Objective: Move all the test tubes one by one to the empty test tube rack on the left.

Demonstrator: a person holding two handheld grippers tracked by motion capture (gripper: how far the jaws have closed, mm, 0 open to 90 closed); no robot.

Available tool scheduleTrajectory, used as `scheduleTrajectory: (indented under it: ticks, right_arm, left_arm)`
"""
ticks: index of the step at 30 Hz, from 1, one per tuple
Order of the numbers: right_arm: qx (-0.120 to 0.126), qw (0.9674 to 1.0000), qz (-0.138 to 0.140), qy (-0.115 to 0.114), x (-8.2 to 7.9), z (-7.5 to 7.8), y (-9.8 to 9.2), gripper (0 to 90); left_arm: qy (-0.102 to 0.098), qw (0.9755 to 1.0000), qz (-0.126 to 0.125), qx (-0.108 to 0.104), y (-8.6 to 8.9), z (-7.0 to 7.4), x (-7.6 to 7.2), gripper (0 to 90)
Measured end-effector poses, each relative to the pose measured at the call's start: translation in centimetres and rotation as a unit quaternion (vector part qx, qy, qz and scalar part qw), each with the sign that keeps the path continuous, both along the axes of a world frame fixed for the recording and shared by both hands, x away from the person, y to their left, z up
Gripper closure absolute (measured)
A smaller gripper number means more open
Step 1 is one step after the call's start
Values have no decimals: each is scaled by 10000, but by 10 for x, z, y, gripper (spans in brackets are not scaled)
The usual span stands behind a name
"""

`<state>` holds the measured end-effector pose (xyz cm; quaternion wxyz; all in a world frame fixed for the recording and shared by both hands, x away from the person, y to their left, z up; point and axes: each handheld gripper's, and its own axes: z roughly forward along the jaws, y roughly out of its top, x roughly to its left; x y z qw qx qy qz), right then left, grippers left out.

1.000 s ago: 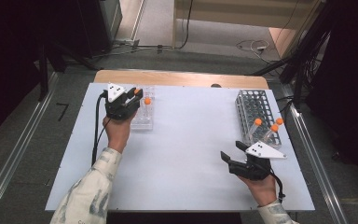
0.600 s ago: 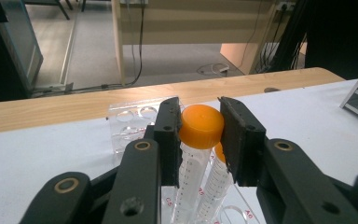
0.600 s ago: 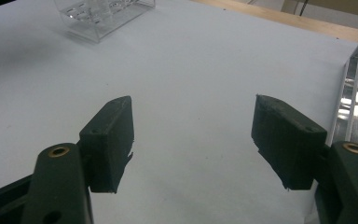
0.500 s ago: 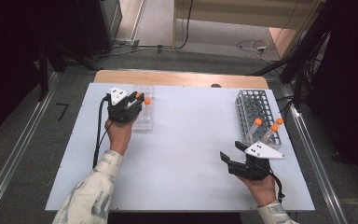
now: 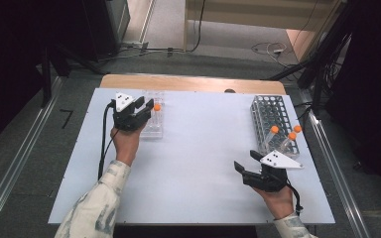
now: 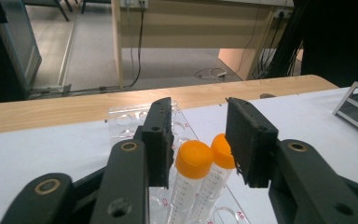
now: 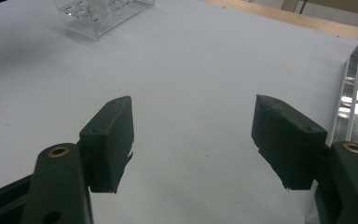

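Two orange-capped tubes (image 6: 193,158) (image 6: 221,150) stand upright side by side in a clear plastic rack (image 5: 154,128) at the table's far left. My left gripper (image 5: 146,106) hovers over that rack; in the left gripper view the gripper (image 6: 198,121) has both caps between its jaws. Its jaws have just been opening, and a small gap shows beside the caps, so nothing is gripped. My right gripper (image 5: 244,161) rests low at the front right, open, and in the right gripper view (image 7: 193,135) only bare table lies between its jaws.
A metal wire rack (image 5: 270,116) stands at the far right with three orange-capped tubes (image 5: 274,129) in its near end, just beyond the right gripper. A wooden strip (image 5: 193,83) borders the table's far edge. The white tabletop (image 5: 198,148) spreads between the racks.
The left gripper's jaws have spread slightly apart around the tube caps. Both hands stay where they were.
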<state>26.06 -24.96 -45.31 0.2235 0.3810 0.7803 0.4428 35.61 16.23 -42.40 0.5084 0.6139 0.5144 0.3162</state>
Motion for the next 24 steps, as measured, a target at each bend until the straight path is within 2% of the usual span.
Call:
scheduleTrajectory:
  ticks: [4,10,16,21,24]
  right_arm:
    - [4,10000,-14,4,0,0,-1,284]
    - [-1,10000,-42,2,1,0,-3,284]
    - [-24,9999,-104,-8,2,-1,-4,284]
    - [-39,9998,-181,-18,3,-1,-7,284]
    - [-42,9997,-254,-32,3,-1,-11,284]
  left_arm:
    - [-15,9999,19,-123,1,1,-6,543]
    - [-22,9999,-36,-102,2,0,-20,472]
    - [-5,9998,-114,-180,3,-4,-36,451]
    - [-60,9997,-255,-2,-3,-9,-51,417]
    - [-35,9994,-352,-7,-6,-11,-58,397]
